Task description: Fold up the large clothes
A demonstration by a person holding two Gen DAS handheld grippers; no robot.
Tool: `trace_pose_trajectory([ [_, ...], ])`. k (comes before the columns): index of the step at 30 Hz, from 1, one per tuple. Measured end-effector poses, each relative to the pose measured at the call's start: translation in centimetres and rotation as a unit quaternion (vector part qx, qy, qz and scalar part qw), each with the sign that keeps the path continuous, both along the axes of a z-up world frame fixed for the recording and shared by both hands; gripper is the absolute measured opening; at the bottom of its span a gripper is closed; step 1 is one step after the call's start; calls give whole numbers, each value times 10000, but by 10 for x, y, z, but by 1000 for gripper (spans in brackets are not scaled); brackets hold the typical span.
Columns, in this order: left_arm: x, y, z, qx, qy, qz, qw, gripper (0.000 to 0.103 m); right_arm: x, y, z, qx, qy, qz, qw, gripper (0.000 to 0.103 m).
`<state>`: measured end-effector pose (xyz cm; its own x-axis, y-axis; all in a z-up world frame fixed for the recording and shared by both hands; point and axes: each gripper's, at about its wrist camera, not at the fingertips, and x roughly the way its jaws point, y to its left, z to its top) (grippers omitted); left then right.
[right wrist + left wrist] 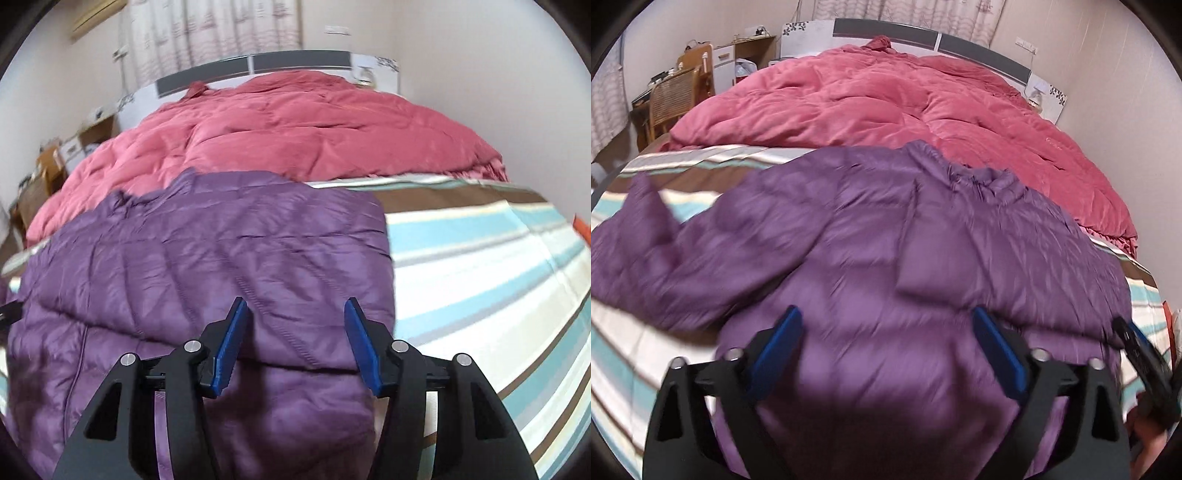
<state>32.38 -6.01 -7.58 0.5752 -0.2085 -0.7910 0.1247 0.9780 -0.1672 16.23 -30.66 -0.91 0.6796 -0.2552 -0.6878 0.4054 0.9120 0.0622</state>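
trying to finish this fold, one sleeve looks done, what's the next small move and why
Probably move the left gripper to the left sleeve and grasp it. That sleeve lies spread on the sheet, while the right side of the jacket is already folded in. Both grippers are open, nothing between the jaws.

Right gripper [295, 325] angled down over purple quilted jacket [207, 258], blue pads [231, 347] apart, nothing pinched between them. Jacket spread flat on striped bed sheet [480, 266], right edge folded straight. Pink duvet [280, 133] bunched behind, against grey headboard [255, 68]. Curtain [214, 29] beyond.
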Motion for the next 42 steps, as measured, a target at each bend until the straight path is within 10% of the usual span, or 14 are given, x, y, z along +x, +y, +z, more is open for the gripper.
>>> trace_pose_trajectory([
  [4,28,-30,-11,162,130,-210,9996,77,2,-5,-6,19,34,40,10000,55],
  [9,32,-40,-21,128,235,-482,9985,15,-2,-15,-8,123,13,68,9999,55],
  [15,-5,-8,-13,-178,230,-385,9988,11,-7,-8,0,80,-150,129,9998,55],
  [25,-14,-6,-30,-137,71,-498,9986,28,13,-6,-25,-96,470,89,9988,55],
  [29,-25,21,-16,-558,35,-236,9982,74,13,-1,-26,-286,509,57,9983,55],
  [34,-41,93,-3,-968,-139,619,9933,91,11,4,-24,-478,477,24,9977,55],
  [42,-56,265,-26,-1601,-44,2998,9405,93,-5,23,-8,-1028,106,75,9946,69],
])
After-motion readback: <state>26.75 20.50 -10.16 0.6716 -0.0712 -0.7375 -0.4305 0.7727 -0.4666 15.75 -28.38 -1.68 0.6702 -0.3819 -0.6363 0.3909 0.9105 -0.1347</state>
